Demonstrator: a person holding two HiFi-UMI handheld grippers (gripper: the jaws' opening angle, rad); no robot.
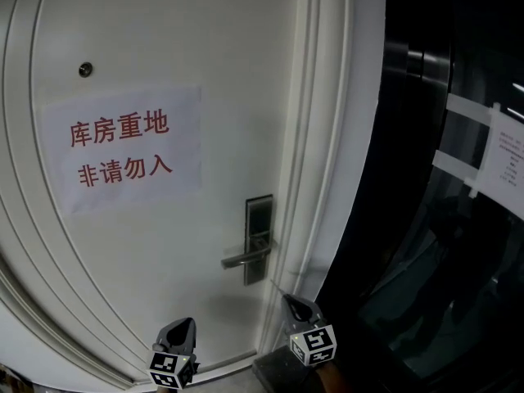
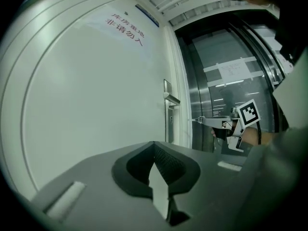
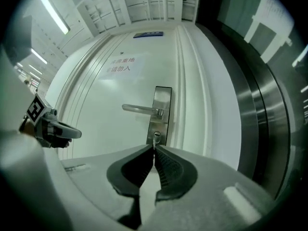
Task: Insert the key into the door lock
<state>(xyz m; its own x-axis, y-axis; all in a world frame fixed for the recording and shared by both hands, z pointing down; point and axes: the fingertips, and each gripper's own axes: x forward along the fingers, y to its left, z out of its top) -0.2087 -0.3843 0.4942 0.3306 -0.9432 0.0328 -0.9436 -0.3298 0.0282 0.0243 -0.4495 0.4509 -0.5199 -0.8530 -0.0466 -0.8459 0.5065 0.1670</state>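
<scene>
Red print on the door's (image 1: 164,39) paper sign (image 1: 121,150) reads 库房重地 非请勿入. The right hand-held gripper (image 3: 154,149) grasps the key (image 2: 196,119), facing the lock (image 1: 259,219) but apart from it. The left hand-held gripper (image 2: 154,146) is clenched, empty.

One door (image 1: 164,244), bearing one lock plate (image 1: 259,219) with one lever handle (image 1: 242,259) and, high on the left, one small round fitting (image 1: 85,70). Two paper sheets — one notice (image 1: 123,148) on the door, one sheet (image 1: 508,166) on the dark panel (image 1: 409,219) far right. Two grippers near — the left gripper (image 1: 187,323) and the right gripper (image 1: 289,300). One key (image 2: 196,120) in all.
</scene>
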